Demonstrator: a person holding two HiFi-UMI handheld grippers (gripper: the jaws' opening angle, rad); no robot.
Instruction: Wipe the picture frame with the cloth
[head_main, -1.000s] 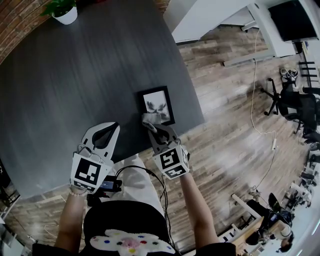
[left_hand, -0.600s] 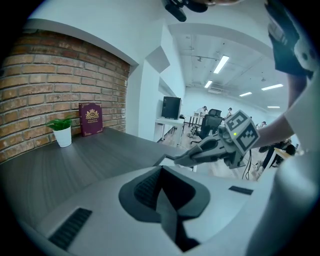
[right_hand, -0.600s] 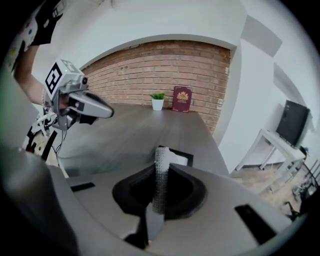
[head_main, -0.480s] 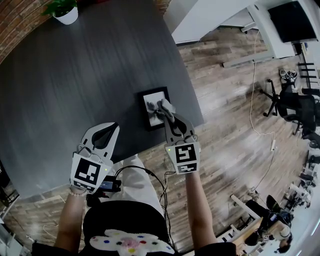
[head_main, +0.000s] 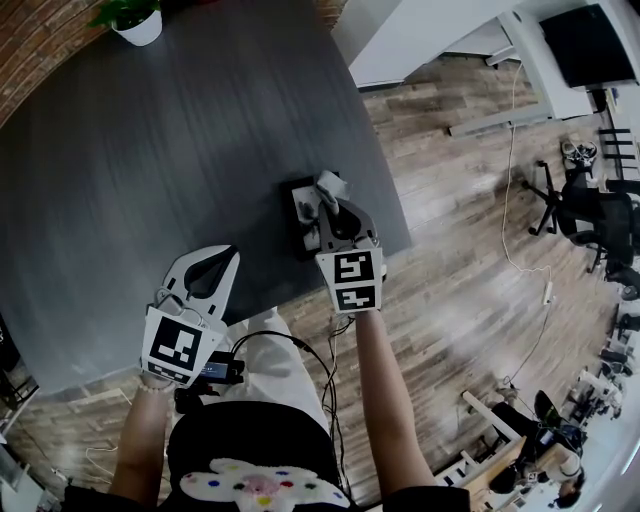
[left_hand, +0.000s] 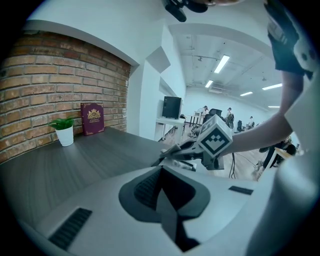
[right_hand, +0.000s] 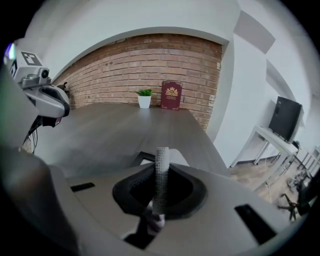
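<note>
The right arm reaches straight up from the bottom centre of the head view. The right gripper (head_main: 332, 203) is over the picture frame (head_main: 297, 222), which lies flat near the right edge of the dark worktop (head_main: 150, 150). Its jaws are clamped on the grey cloth (head_main: 328, 184), which bunches over the frame's upper right part. At lower left, the left gripper (head_main: 224, 257) hovers by the worktop's near edge with its jaws closed together and nothing between them.

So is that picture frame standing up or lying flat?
Lying flat: the picture frame rests face up on the table in the head view.
</note>
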